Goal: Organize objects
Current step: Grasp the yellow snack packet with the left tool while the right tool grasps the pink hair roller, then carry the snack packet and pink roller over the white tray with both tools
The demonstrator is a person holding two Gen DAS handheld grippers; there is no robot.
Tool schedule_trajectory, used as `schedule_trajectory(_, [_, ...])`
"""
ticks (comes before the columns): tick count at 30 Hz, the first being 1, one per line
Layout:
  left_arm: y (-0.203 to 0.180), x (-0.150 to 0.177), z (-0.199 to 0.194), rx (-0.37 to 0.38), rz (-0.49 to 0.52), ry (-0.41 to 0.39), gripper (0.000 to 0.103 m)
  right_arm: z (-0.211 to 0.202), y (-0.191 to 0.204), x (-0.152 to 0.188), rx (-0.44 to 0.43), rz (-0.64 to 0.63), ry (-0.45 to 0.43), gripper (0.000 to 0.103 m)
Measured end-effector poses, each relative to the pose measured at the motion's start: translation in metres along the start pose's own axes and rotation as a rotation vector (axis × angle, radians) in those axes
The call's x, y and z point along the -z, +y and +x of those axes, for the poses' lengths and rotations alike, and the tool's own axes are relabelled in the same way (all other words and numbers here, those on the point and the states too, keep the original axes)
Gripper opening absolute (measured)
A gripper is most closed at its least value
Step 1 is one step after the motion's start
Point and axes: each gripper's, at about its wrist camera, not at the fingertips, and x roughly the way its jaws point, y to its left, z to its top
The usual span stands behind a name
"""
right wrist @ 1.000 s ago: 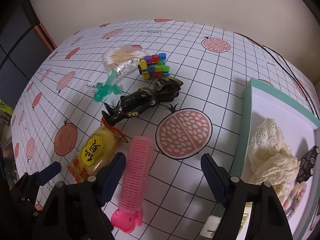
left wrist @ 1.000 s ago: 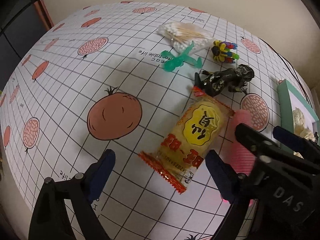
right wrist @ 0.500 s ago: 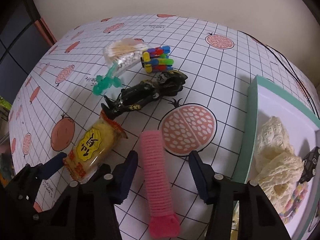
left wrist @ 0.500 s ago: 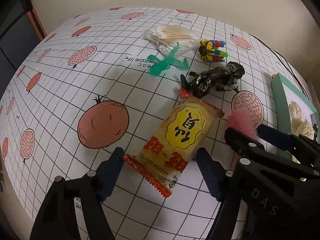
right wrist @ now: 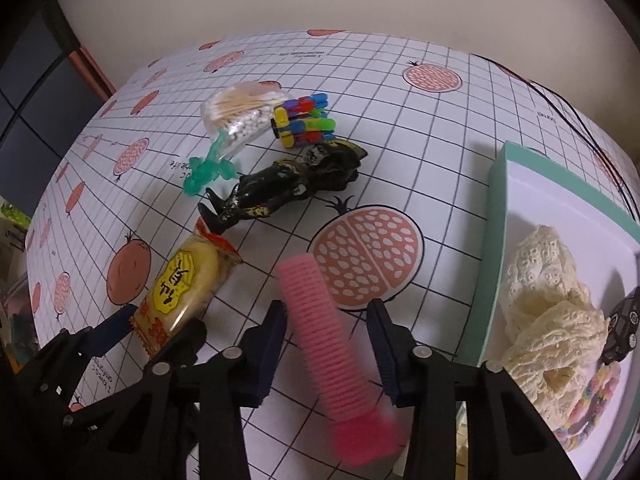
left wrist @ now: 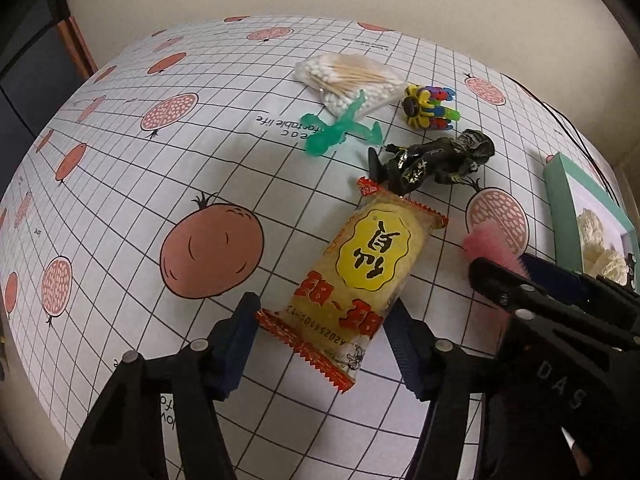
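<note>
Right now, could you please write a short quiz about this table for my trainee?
1. True or false: the snack packet lies between the left gripper fingers.
2. What lies between the right gripper fingers: A) black figure, B) pink roller, C) cotton swabs?
3. Fill in: the cream lace lies in the ___ box.

Key: 1 true; 2 B; 3 green.

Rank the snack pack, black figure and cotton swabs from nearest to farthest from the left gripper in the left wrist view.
1. Snack pack: its near end lies between the open fingers of the left gripper.
2. Black figure: beyond the pack, slightly right.
3. Cotton swabs: farthest, toward the table's back.
</note>
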Motion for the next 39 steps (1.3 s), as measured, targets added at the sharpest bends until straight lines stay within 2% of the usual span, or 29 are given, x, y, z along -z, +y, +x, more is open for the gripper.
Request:
schedule_trajectory(2, [0.003, -0.001, 0.0, -0.004, -0.01, 0.0, 0.059, -0.001, -0.004, 0.0, 0.0, 0.017, 0.013, 0.035])
schedule_trajectory(7, [0.012, -0.002, -0.002, 0.005, -0.053, 0.006, 0.05, -0.003, -0.011, 0.002, -0.036, 0.036, 0.032, 0.03])
schedule_trajectory(14, [0.017, -0.003, -0.003, 0.02, -0.088, 0.017, 0.048, -0.006, -0.018, 0.004, -0.117, 0.072, 0.064, 0.028])
schedule_trajectory(16, [0.018, -0.004, -0.005, 0.014, -0.094, 0.011, 0.047, -0.008, -0.019, 0.003, -0.118, 0.072, 0.062, 0.028])
schedule_trajectory(27, [0.019, -0.013, -0.038, 0.038, -0.134, -0.091, 0.044, -0.037, -0.027, 0.0, -0.17, 0.069, 0.008, 0.027])
schedule_trajectory(35, [0.005, -0.014, -0.061, 0.043, -0.129, -0.164, 0.044, -0.064, -0.034, -0.006, -0.151, 0.056, -0.066, 0.027])
schedule_trajectory(39, [-0.008, -0.014, -0.069, 0.049, -0.111, -0.187, 0.044, -0.076, -0.042, -0.006, -0.168, 0.068, -0.091, 0.027])
